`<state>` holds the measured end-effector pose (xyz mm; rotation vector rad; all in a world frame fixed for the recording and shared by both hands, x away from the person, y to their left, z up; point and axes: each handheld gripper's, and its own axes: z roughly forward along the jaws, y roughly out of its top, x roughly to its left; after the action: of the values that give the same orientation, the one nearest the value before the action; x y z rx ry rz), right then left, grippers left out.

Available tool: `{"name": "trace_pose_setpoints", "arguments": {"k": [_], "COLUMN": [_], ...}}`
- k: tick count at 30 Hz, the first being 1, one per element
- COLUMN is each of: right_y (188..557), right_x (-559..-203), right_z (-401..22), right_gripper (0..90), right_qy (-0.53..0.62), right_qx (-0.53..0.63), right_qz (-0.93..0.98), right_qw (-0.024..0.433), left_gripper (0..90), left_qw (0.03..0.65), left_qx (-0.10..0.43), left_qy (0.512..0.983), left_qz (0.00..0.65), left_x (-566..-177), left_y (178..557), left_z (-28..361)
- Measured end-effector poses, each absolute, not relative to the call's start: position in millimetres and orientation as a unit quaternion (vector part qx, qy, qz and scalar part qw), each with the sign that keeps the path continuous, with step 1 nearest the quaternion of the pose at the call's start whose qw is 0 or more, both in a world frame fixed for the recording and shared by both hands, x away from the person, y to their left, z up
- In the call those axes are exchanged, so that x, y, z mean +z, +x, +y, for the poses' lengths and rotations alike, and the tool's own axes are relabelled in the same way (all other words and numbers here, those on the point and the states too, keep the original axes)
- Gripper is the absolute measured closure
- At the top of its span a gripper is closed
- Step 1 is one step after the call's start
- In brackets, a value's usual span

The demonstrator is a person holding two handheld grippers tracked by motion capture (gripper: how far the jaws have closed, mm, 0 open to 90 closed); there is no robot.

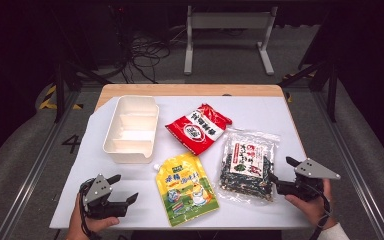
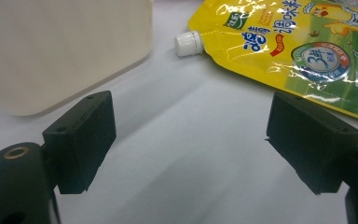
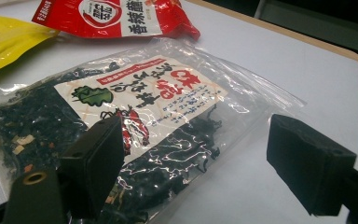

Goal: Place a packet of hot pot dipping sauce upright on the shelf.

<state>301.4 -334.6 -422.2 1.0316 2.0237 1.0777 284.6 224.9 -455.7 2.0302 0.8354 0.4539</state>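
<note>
Grippers both wide open, nothing held. Left gripper [image 1: 122, 189] near desk's front-left corner, beside yellow pouch [image 1: 186, 189]. Right gripper [image 1: 280, 174] at seaweed bag [image 1: 247, 165] edge, maybe touching.

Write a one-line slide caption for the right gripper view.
Open right claw poised over a clear bag of dried seaweed, red packet behind it on the white table.
</note>
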Motion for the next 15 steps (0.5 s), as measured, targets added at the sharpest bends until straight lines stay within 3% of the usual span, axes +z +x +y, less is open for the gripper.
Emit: {"name": "trace_pose_setpoints", "arguments": {"k": [9,15], "right_y": [302,302], "right_x": [-421,-422], "right_z": [-335,-334], "right_gripper": [19.8,25.5], "right_qy": [0.388,0.389], "right_qx": [0.410,0.419], "right_qz": [0.766,0.769], "right_qw": [0.308,0.286], "left_gripper": [16.3,16.6], "left_qw": [0.431,0.429], "left_qx": [0.170,0.169], "left_qy": [0.823,0.827], "left_qz": [0.327,0.322], "left_x": [-456,-456], "left_y": [285,287], "left_z": [215,213]}}
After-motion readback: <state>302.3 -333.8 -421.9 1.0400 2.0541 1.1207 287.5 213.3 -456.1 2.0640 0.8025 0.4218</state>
